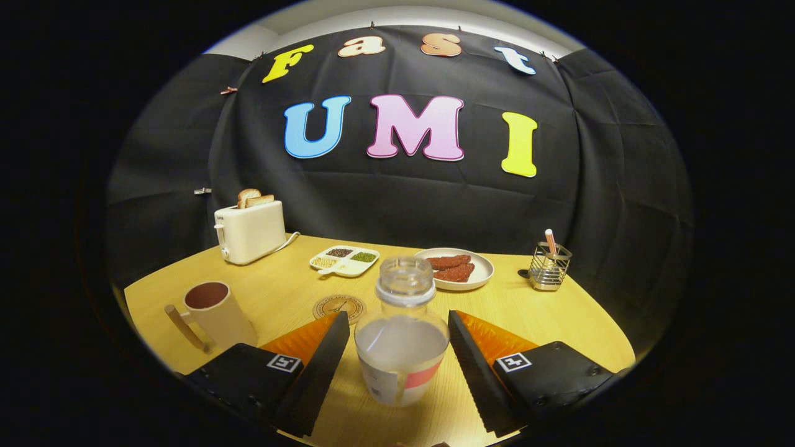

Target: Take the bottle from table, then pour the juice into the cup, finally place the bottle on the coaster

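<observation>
A: Entry. The clear plastic bottle with a wide open neck and a red-and-white label (402, 338) stands upright on the round yellow wooden table (546, 310), right between the two black ribbed fingers (326, 366) of the gripper (397, 323). Handling notes?

B: I judge it light, thin-walled and a bit yielding, so a hard squeeze could dent it. Smooth plastic, so likely slippery. No cap visible on the neck, and pale liquid sits in the lower body, so any tilt on the lift risks a spill.

A: Where to grip?

B: On the rounded body, at or just above the label band, where the sides are widest and the ribbed pads get the most surface. Not the neck, which is too narrow and too high.

A: Claw state?

B: Spread wide. A clear gap of tabletop shows on each side of the bottle; neither finger touches it. Holding nothing.

A: Targets?

B: The cream mug with a wooden handle (217, 313) stands left of the fingers; the round printed coaster (338, 306) lies flat just beyond the left fingertip, behind the bottle.

A: Task stage?

B: By my reading, the bottle is not yet taken.
</observation>
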Demonstrator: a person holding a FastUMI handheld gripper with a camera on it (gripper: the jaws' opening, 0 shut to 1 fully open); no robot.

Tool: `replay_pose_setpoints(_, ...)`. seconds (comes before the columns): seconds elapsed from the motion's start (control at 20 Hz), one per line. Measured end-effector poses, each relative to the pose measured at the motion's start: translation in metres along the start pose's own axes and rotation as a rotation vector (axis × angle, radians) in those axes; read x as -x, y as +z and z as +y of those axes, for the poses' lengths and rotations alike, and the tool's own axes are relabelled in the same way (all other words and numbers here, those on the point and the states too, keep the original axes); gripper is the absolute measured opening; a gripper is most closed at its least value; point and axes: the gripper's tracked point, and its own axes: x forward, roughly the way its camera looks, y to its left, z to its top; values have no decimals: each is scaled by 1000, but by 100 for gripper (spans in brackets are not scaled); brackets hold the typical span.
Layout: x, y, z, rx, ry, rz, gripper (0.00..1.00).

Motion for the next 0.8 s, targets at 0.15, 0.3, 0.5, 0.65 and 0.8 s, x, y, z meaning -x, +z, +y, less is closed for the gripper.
replay_pose_setpoints(0.15,0,-13,-1,-15,-7,16,97)
replay_pose_setpoints(0.3,-2,-19,-3,-21,-13,22,98)
replay_pose_setpoints(0.5,-9,-20,-3,-62,-7,24,82)
replay_pose_setpoints(0.65,-13,-20,-2,-47,-12,33,78)
replay_pose_setpoints(0.8,-13,-21,-5,-44,-35,66,75)
